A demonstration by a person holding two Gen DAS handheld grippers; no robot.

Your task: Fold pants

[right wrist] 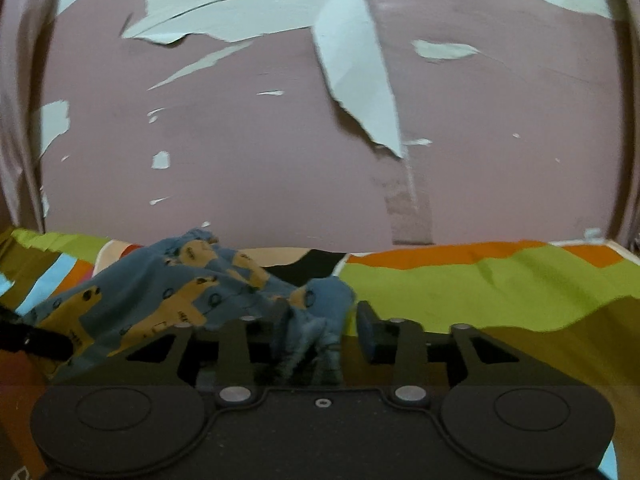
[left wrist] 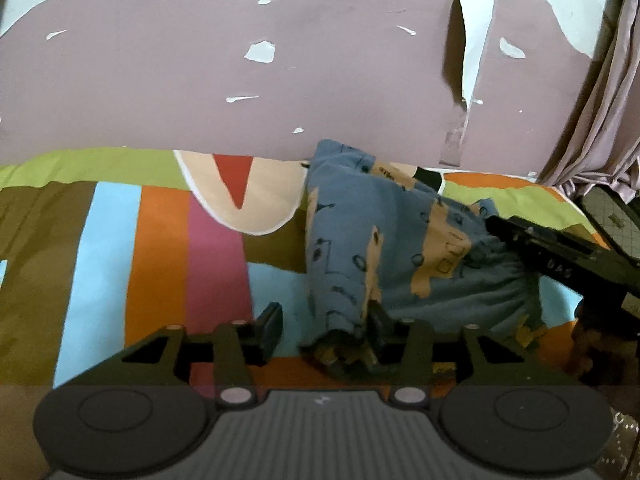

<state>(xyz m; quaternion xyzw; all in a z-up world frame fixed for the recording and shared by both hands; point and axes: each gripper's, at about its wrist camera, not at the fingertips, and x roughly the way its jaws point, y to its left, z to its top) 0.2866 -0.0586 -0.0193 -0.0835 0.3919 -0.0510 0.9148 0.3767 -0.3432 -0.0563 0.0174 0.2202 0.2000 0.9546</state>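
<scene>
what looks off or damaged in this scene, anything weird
The wall behind the bed is damaged: its mauve covering is torn and peeling, with one long strip curling away. The pants lie bunched in a heap on the striped bedspread, not flat. Nothing looks spilled.

Blue pants [left wrist: 348, 236] with tan prints; multicoloured striped bedcover [left wrist: 160, 264]; mauve wall [left wrist: 240, 80]
</scene>
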